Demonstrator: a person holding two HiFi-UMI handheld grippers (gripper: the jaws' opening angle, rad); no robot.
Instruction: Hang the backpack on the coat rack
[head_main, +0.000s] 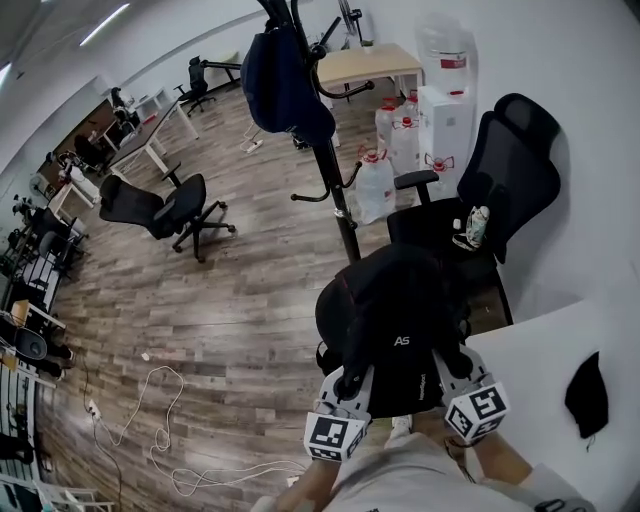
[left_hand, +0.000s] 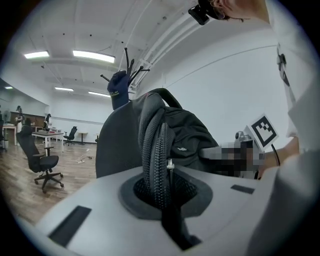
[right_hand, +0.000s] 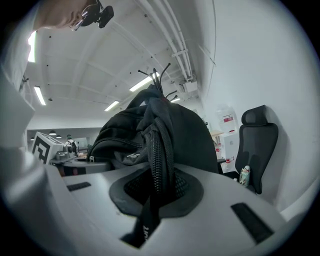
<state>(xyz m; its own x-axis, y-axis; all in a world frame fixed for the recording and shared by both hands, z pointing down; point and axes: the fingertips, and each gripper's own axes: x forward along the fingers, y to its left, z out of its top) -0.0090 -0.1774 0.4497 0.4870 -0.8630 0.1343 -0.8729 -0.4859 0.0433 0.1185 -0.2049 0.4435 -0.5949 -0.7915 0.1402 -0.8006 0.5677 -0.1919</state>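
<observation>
**Backpack carried in both grippers, short of the coat rack**

The left gripper (head_main: 350, 384) and right gripper (head_main: 447, 366) sit lowest in the head view, directly in front of the person's torso, with their marker cubes facing up. Between them they hold the black backpack (head_main: 395, 320) clear of the wooden floor (head_main: 230, 300).

- Left gripper (left_hand: 162, 200): jaws pressed onto a padded strap (left_hand: 154, 150) of the backpack. The strap rises out of the recess between the jaws, with a zip pull beside it.
- Right gripper (right_hand: 152, 192): jaws pinching the other padded strap (right_hand: 161, 150). A flat webbing tail hangs down below the jaws.

The backpack is not on the coat rack (head_main: 335, 180). The rack stands beyond it, farther up the head view, with open floor between them. A dark blue bag (head_main: 280, 80) hangs near the top of the rack.

To the right of the rack stand large water bottles (head_main: 375, 185) and a white water dispenser (head_main: 445, 110). A black office chair (head_main: 510, 170) stands near the wall, with a small figurine (head_main: 477, 225) on its seat. A white worktop (head_main: 540, 370) at lower right carries a black item (head_main: 587, 395). A white cable (head_main: 150, 410) lies looped on the floor at lower left.
</observation>
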